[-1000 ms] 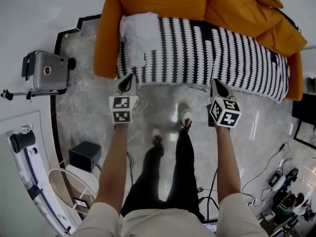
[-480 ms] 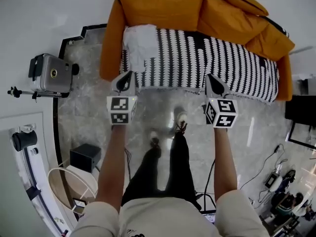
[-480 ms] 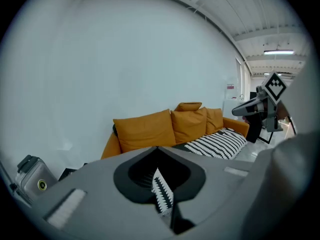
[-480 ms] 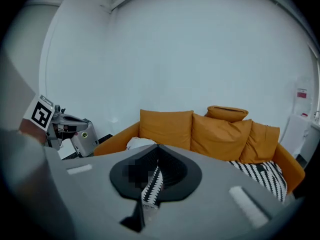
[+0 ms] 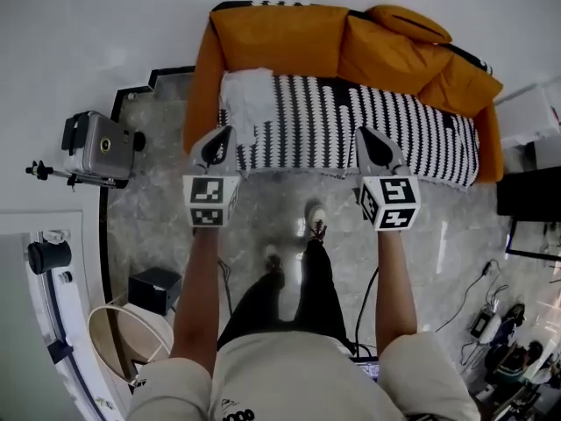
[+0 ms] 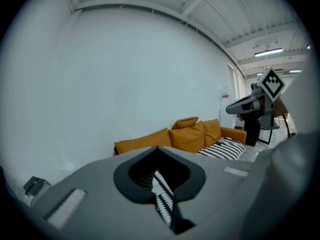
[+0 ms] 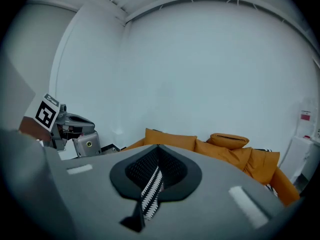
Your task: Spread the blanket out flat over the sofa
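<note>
- Far left, a silver case stands on the marble floor, well apart from the sofa.
- My left tongs are clamped shut on the near edge of the black-and-white blanket; a strip of the pattern shows pinched between the jaws.
- A white cloth lies at the blanket's left end, just beyond those tongs.
- The blanket covers the orange sofa's seat, cushions behind it on the far side.
- My right tongs are closed on the same near edge, further right, patterned fabric caught in the jaws.
</note>
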{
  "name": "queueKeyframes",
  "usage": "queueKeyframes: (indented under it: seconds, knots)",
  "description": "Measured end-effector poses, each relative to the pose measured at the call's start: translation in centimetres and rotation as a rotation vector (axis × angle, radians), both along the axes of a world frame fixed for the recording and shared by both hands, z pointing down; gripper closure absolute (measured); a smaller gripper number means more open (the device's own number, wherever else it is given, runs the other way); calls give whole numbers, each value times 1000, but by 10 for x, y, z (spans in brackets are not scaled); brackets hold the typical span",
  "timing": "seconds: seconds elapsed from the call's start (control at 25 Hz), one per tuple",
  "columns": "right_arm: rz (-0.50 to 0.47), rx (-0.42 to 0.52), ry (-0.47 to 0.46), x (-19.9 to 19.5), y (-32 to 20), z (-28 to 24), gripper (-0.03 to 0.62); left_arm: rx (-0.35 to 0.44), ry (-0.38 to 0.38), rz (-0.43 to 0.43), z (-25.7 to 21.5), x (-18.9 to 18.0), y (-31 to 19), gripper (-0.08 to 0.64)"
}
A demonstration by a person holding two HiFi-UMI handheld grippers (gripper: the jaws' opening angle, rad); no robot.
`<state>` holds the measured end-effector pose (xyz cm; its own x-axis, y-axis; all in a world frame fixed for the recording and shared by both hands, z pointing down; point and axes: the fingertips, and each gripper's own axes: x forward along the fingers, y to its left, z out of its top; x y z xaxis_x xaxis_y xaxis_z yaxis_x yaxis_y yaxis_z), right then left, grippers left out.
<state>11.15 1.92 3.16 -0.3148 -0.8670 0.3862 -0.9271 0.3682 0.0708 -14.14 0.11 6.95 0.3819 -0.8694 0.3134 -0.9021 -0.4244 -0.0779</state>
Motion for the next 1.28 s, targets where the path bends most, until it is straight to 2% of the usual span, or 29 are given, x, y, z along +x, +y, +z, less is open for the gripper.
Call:
queueKeyframes:
  seconds: [0.36, 0.92, 1.28]
  knots:
    - [-32, 68, -10, -13, 13, -80, 589, 56, -8, 22, -71, 2, 17, 549]
    - [-70, 252, 34, -15, 58, -204, 589, 269, -17, 80, -210, 24, 58, 549]
    - [-91, 361, 56, -20, 91, -260, 589, 347, -7, 114, -263, 35, 99, 549]
